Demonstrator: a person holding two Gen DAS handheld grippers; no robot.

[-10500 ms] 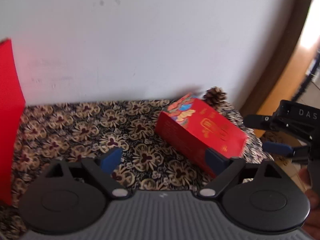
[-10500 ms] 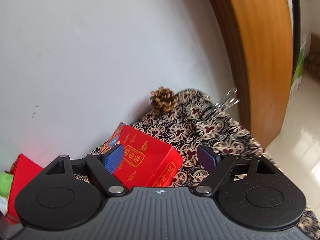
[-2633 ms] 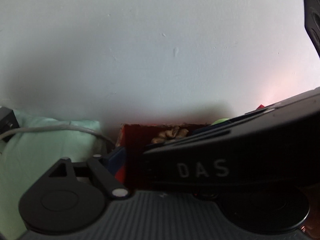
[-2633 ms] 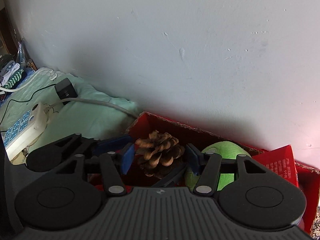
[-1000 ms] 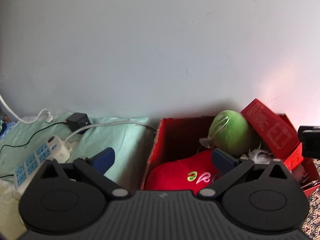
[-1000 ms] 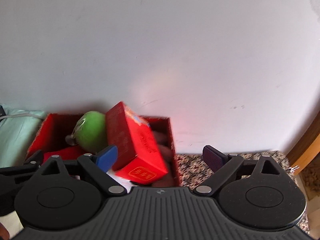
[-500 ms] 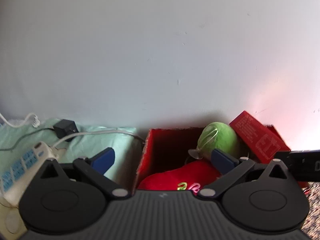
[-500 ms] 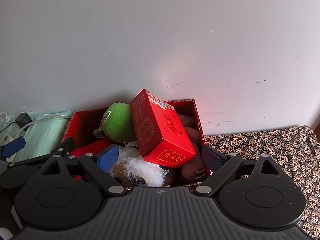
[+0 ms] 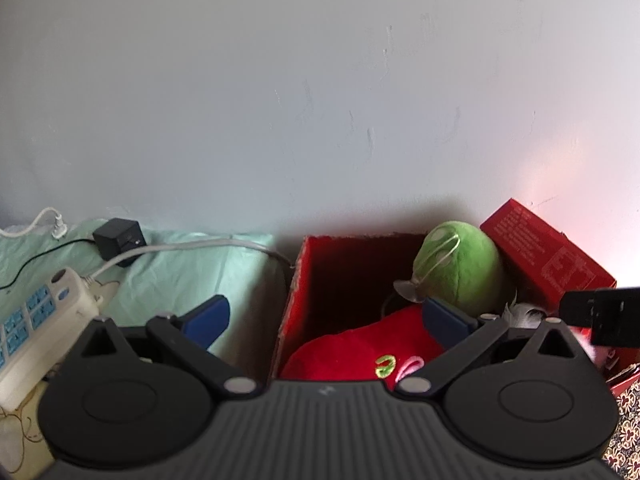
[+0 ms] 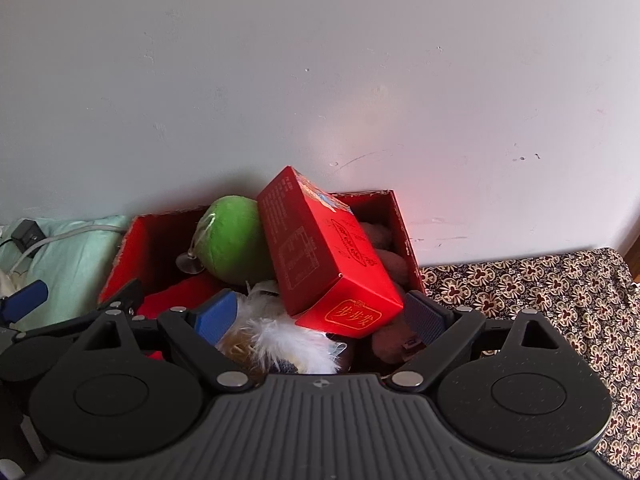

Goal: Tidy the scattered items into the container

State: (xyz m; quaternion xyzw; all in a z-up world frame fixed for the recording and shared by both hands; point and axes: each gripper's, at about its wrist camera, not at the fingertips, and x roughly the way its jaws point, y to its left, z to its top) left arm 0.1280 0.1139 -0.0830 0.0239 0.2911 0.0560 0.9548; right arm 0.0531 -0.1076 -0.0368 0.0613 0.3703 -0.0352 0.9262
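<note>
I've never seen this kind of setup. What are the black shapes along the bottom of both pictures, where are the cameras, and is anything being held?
Each picture comes from a fisheye camera on a handheld two-finger tool, looking forward along its fingers. The black shapes are the left gripper and the right gripper; both have their jaws open and hold nothing. Ahead, against the wall, stands a red container piled with a tilted red carton, a green plush ball, white feathers and a red plush item. A power strip lies left of it, and a patterned cloth lies to its right.
</note>
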